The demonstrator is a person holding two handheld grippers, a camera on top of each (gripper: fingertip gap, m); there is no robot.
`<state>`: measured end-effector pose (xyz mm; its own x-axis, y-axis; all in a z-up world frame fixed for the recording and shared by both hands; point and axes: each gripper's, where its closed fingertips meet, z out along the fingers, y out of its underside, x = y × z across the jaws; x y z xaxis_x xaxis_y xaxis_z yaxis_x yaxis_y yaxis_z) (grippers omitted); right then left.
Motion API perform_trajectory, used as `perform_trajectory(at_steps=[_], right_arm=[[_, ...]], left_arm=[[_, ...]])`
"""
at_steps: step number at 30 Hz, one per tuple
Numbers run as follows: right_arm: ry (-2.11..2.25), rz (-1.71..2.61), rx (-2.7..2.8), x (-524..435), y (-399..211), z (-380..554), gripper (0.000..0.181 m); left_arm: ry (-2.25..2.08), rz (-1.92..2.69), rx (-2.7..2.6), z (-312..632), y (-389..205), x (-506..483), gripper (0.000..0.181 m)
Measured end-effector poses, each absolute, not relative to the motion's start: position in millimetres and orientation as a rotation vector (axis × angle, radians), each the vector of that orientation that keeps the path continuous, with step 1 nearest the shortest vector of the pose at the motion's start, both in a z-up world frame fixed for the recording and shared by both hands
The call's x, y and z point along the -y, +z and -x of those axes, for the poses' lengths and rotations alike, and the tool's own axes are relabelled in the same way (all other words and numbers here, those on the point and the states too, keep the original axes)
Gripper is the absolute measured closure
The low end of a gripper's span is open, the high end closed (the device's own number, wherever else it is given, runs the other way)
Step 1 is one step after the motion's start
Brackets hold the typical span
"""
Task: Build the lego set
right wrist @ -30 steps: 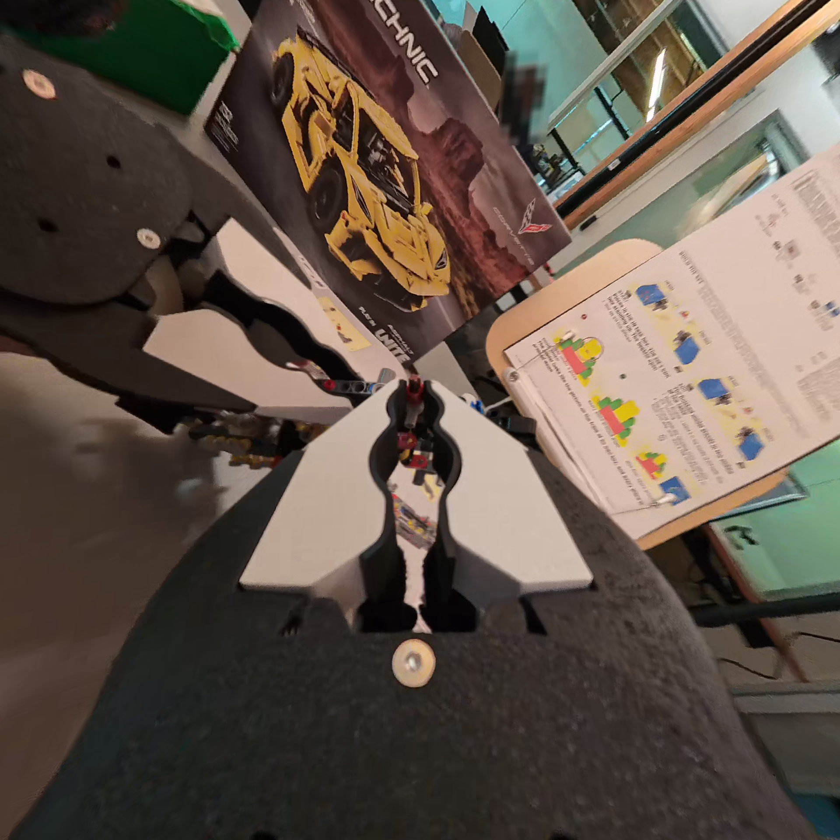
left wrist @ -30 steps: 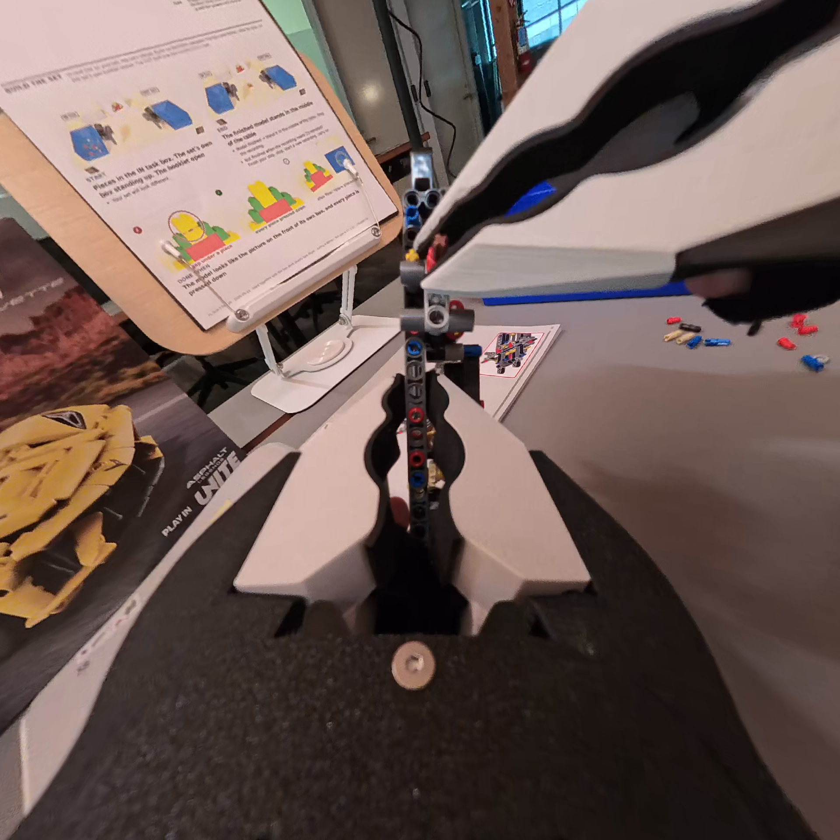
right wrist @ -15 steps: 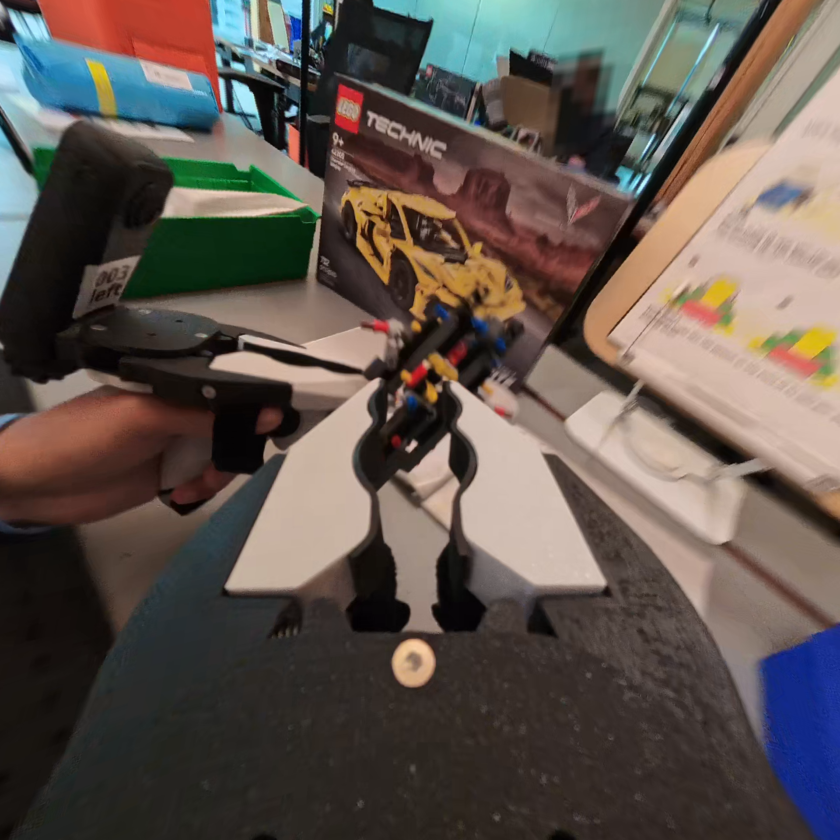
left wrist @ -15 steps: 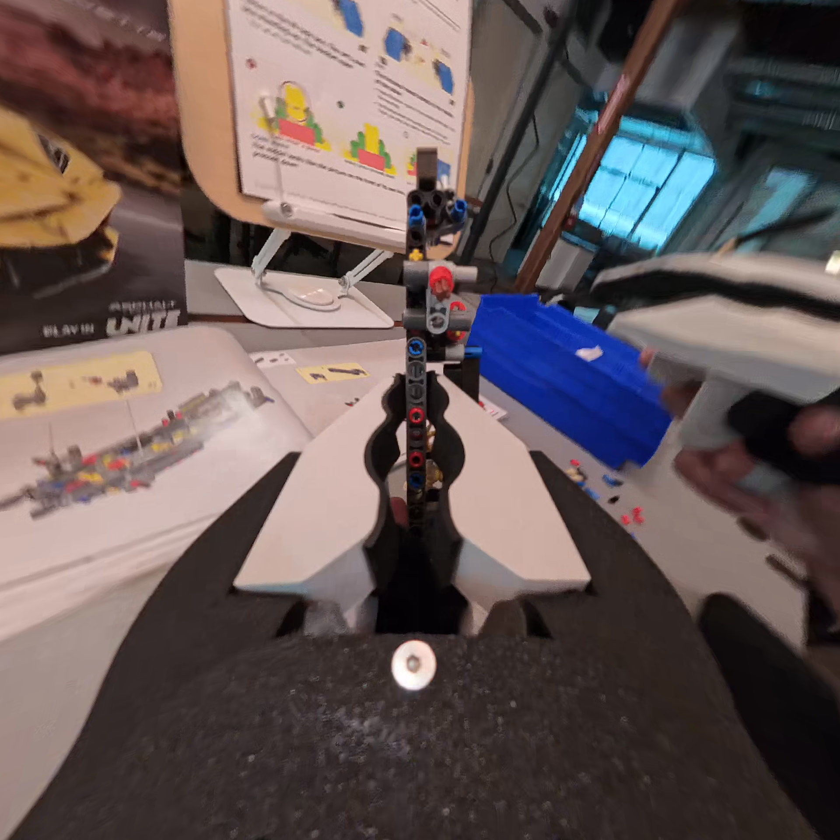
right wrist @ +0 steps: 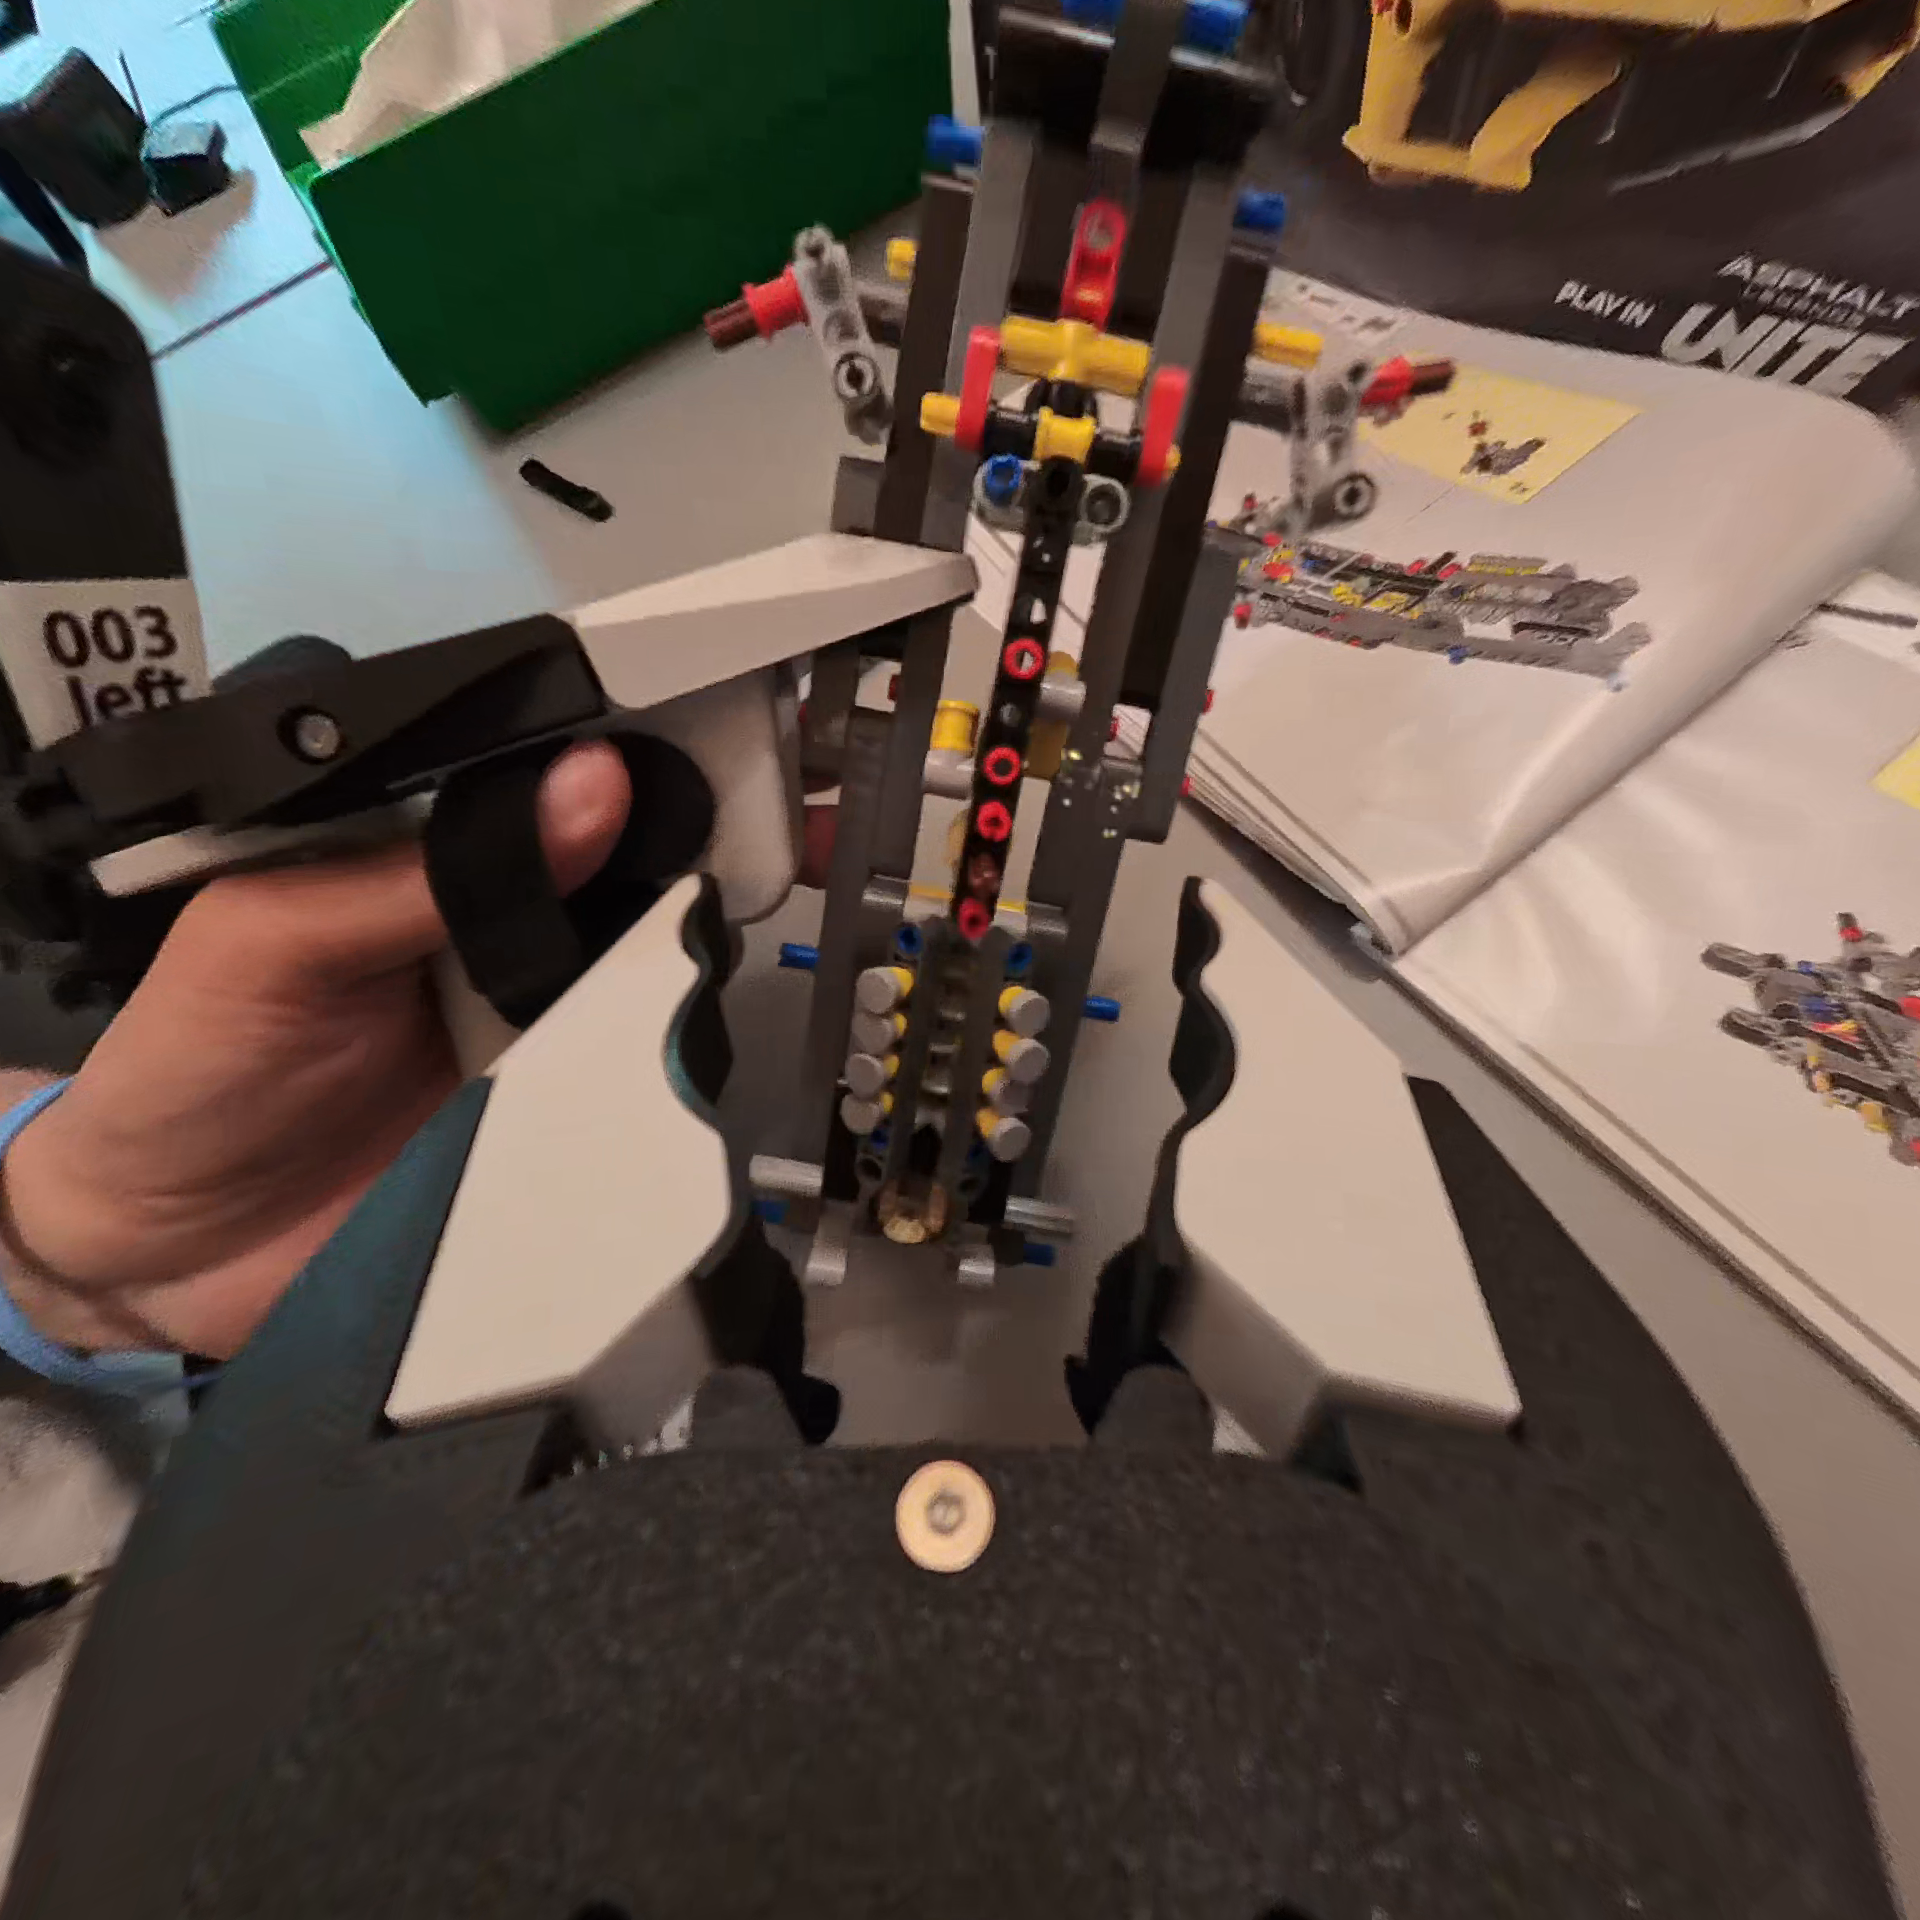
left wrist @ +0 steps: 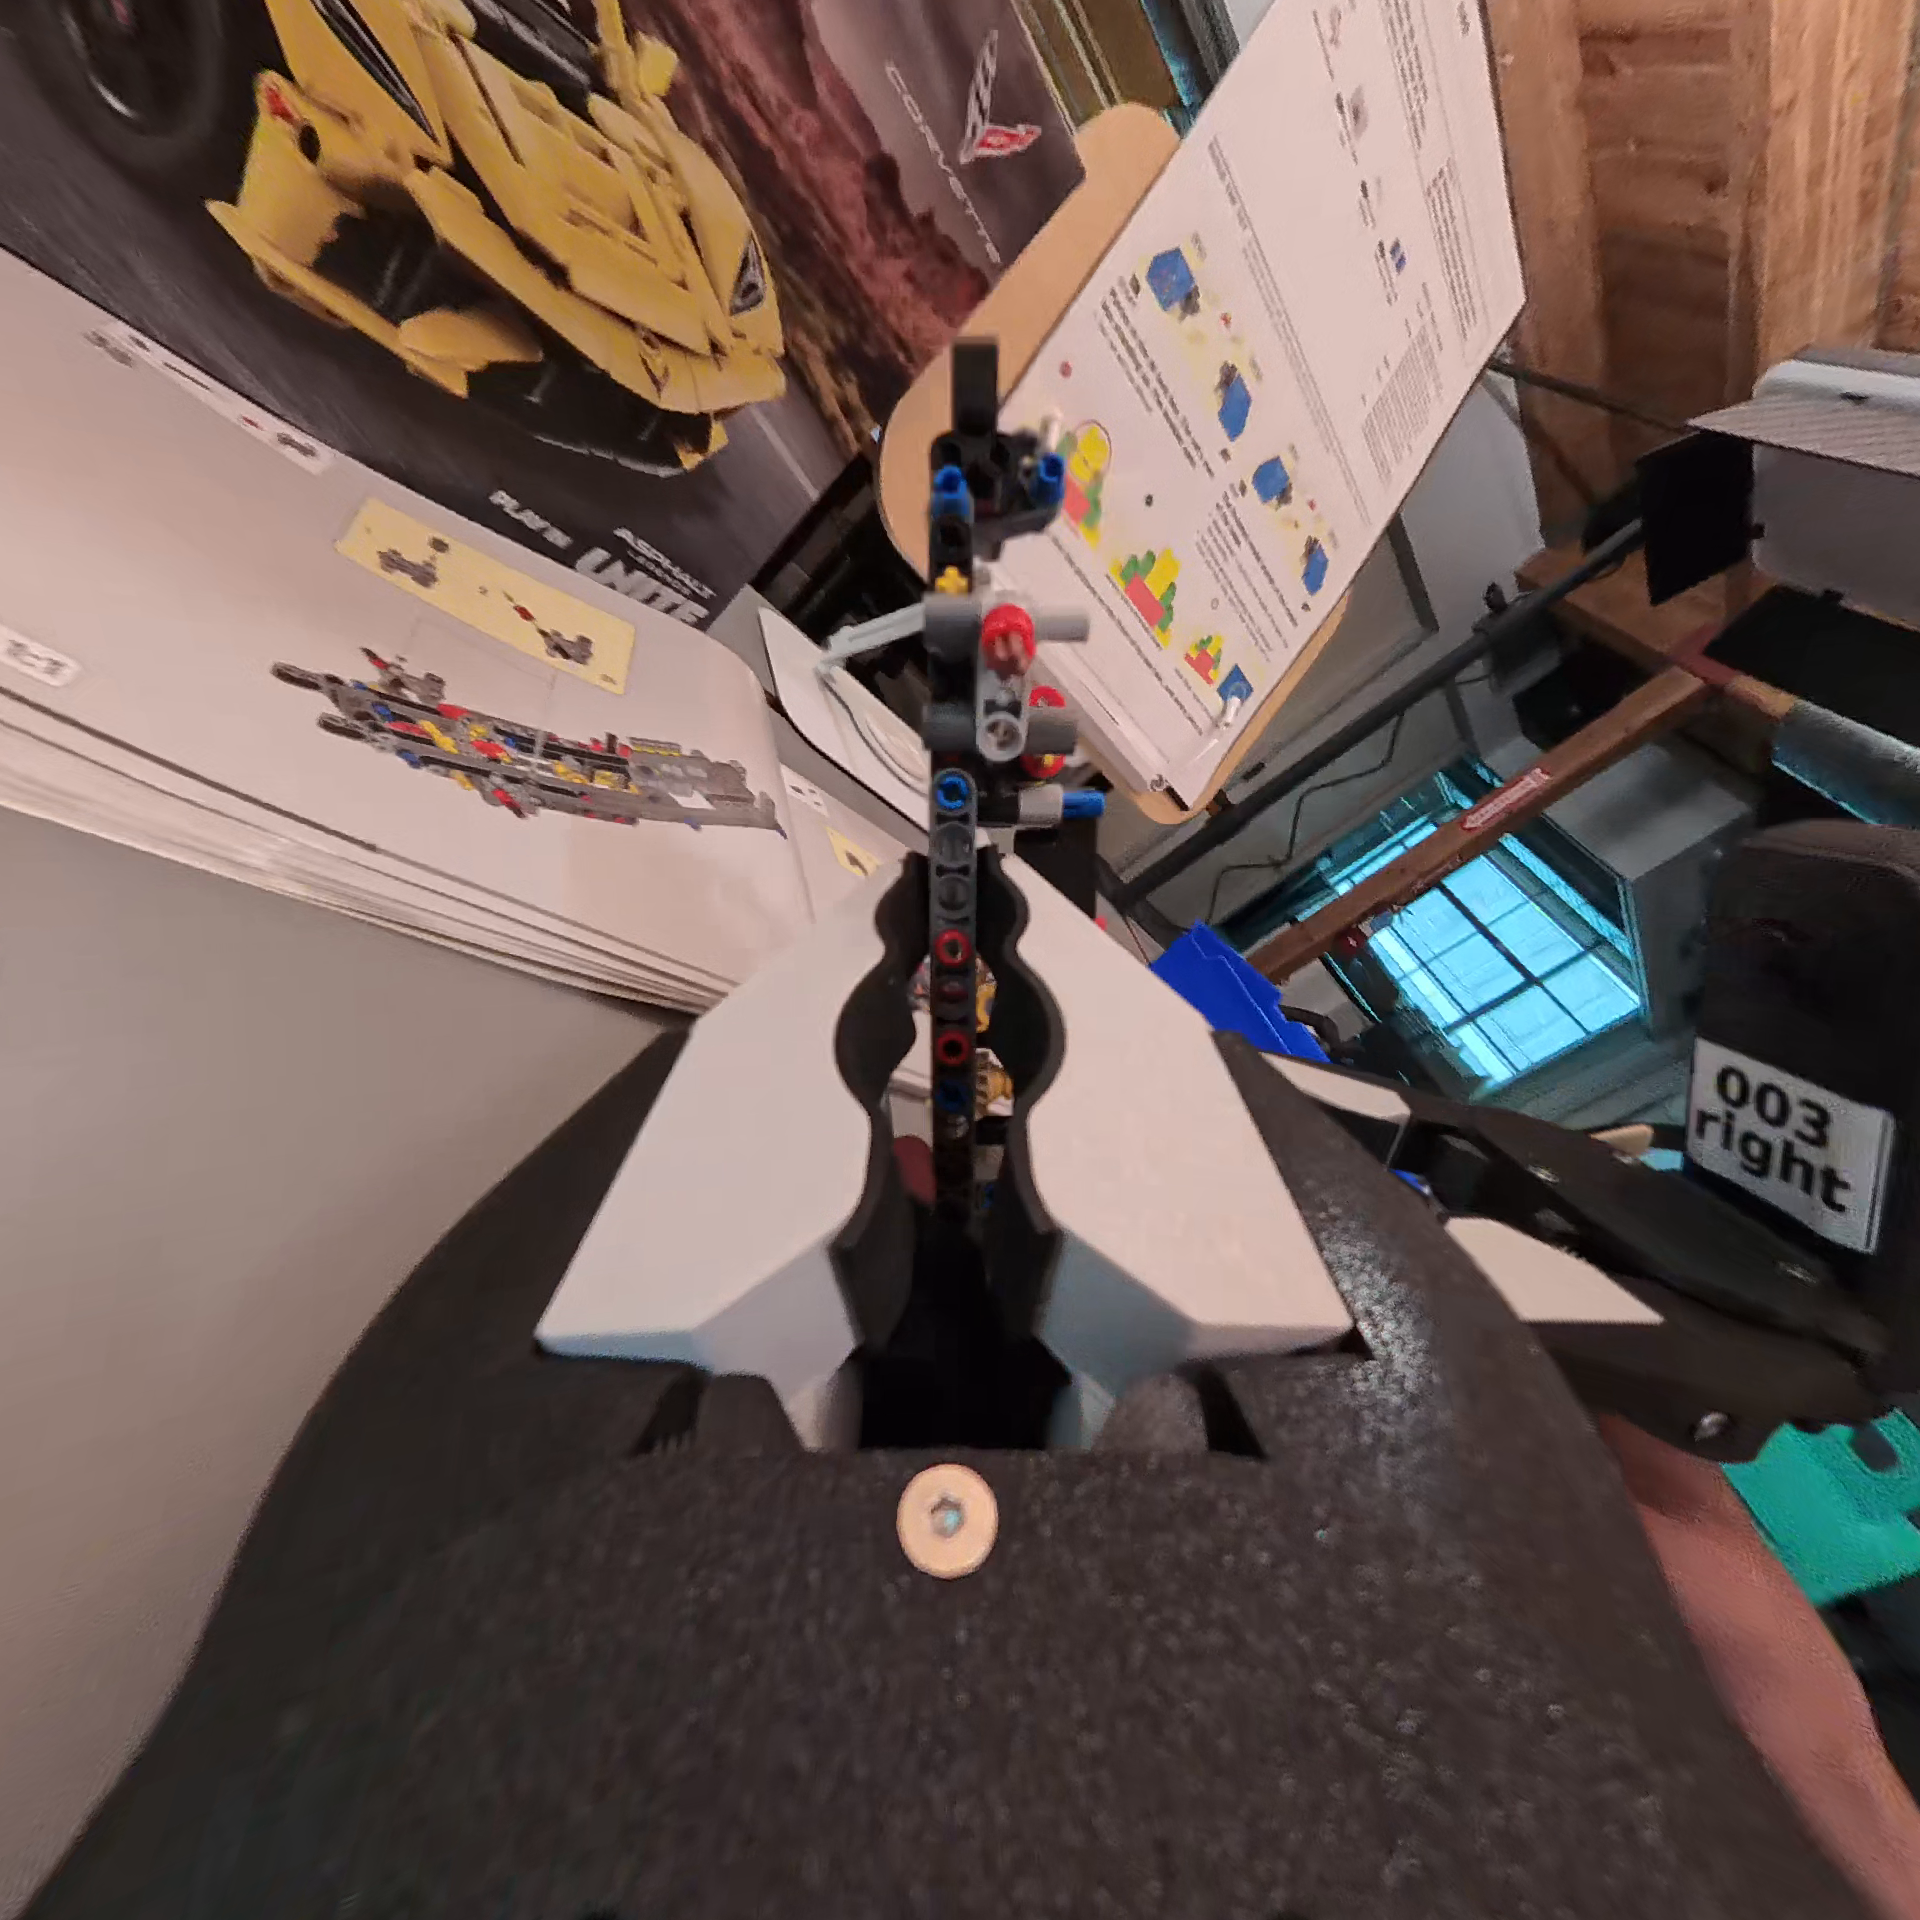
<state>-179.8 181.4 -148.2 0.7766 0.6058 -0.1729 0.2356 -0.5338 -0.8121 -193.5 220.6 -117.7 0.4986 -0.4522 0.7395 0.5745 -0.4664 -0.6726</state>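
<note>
The lego chassis [right wrist: 997,727] is a long dark grey frame with red, yellow and blue pins and a row of grey cylinders at its near end. My left gripper [left wrist: 951,883] is shut on the chassis [left wrist: 951,790] and holds it up off the table, edge-on in the left wrist view. In the right wrist view the left gripper [right wrist: 769,623] clamps the frame's left side. My right gripper [right wrist: 951,904] is open, its fingers [right wrist: 623,1122] on either side of the chassis's near end, apart from it. It also shows in the left wrist view [left wrist: 1558,1278].
The open instruction booklet [right wrist: 1558,790] lies on the grey table at the right, with the set's box with the yellow car [left wrist: 499,208] behind it. A green bin [right wrist: 623,187] and a loose black pin [right wrist: 566,488] are at the back left. A sheet stand [left wrist: 1268,416] and a blue bin [left wrist: 1226,987] stand farther off. The left gripper's tips are roughly 5 centimeters from the right gripper's.
My right gripper has opened wide and come down around the chassis's near end. My left gripper has swung round with the chassis still held in it.
</note>
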Motion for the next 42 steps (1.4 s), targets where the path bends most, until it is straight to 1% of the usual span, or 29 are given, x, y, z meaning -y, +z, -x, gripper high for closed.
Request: perform_trajectory(at_steps=[2,5,7,9,11,16,17,18,20,25,30,31,32,36,38,40,42], right_arm=[[0.571,2.156,0.630,-185,-150,183,0.088],[0.547,2.207,0.719,-182,-158,191,0.087],[0.525,2.248,0.772,-179,-169,195,0.089],[0.556,2.259,0.803,-176,-174,205,0.100],[0.533,2.261,0.816,-179,-176,209,0.105],[0.562,2.309,0.887,-174,-183,213,0.107],[0.542,2.318,0.916,-173,-185,209,0.112],[0.534,2.325,0.948,-171,-186,205,0.112],[0.499,2.345,1.051,-165,-189,192,0.112],[0.243,2.364,1.444,-162,-196,139,0.112],[0.271,2.300,1.841,-162,-205,107,0.113],[0.272,2.291,1.898,-163,-207,103,0.113],[0.272,2.283,1.956,-164,-209,99,0.113],[0.261,2.210,2.123,-171,-209,97,0.113],[0.238,2.191,2.176,-176,-208,96,0.113],[0.210,2.143,2.233,-180,-206,96,0.120],[0.225,2.126,2.274,-179,-207,97,0.120]], left_arm=[[-1.192,1.653,0.120,199,-116,-224,0.174],[-1.187,1.634,0.129,208,-112,-225,0.175],[-1.189,1.630,0.138,214,-109,-225,0.174],[-1.186,1.621,0.132,218,-105,-222,0.174],[-1.169,1.630,0.119,221,-104,-221,0.174],[-1.182,1.695,0.104,225,-113,-218,0.175],[-1.178,1.715,0.090,225,-116,-216,0.175],[-1.171,1.744,0.068,223,-119,-214,0.175],[-1.183,1.803,0.034,217,-128,-208,0.174],[-1.360,1.970,0.048,186,-152,-184,0.173],[-1.436,2.076,0.043,160,-165,-165,0.172],[-1.458,2.105,0.053,156,-169,-162,0.169],[-1.475,2.139,0.064,154,-174,-159,0.164],[-1.526,2.224,0.117,151,-186,-150,0.159],[-1.559,2.230,0.111,150,-186,-145,0.164],[-1.551,2.256,0.094,150,-189,-140,0.163],[-1.548,2.260,0.098,151,-190,-139,0.163]])
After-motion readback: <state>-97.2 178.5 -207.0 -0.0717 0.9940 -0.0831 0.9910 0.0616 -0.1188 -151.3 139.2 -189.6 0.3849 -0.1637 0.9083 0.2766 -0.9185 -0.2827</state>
